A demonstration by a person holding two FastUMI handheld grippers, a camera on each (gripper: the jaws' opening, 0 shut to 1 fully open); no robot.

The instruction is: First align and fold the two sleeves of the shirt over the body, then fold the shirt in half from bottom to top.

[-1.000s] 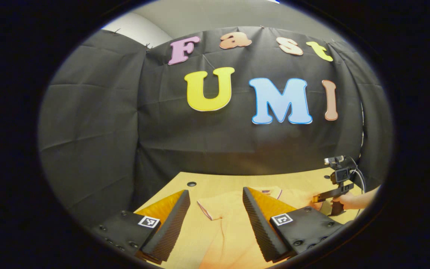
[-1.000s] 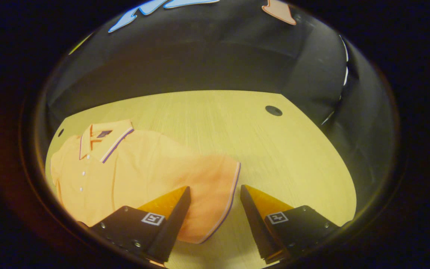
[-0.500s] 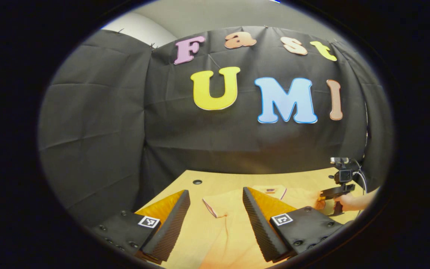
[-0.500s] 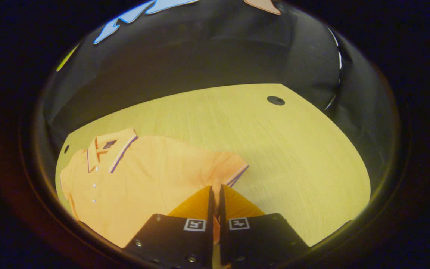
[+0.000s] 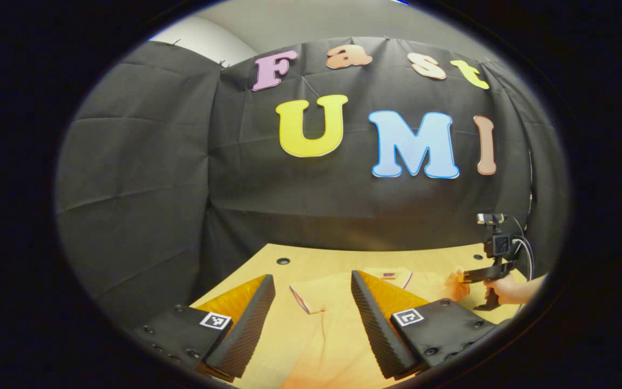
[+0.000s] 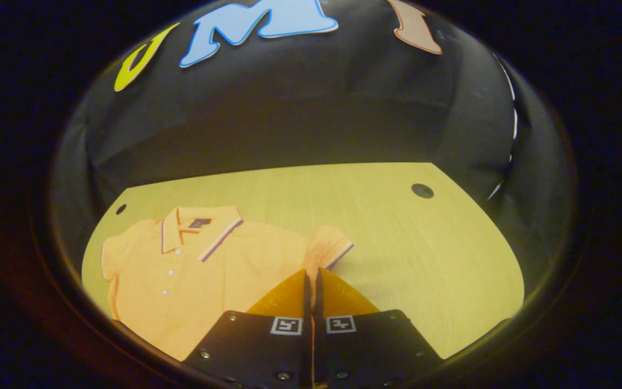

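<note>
An orange polo shirt with a striped collar lies front up on the wooden table. My right gripper is shut on the shirt's sleeve, which stands bunched up and raised off the table just ahead of the fingertips. In the left gripper view, my left gripper hangs open above the shirt, its fingers either side of the other sleeve without touching it. Farther right in that view, a hand holds the right gripper with orange cloth at its tip.
The black booth wall stands close behind the table's far edge. Round holes sit in the table's far corners. Bare wood stretches to the right of the shirt in the right gripper view.
My right gripper shut on the sleeve's striped hem, then lifted it so the sleeve bunched upward. The left gripper stayed open and barely moved.
</note>
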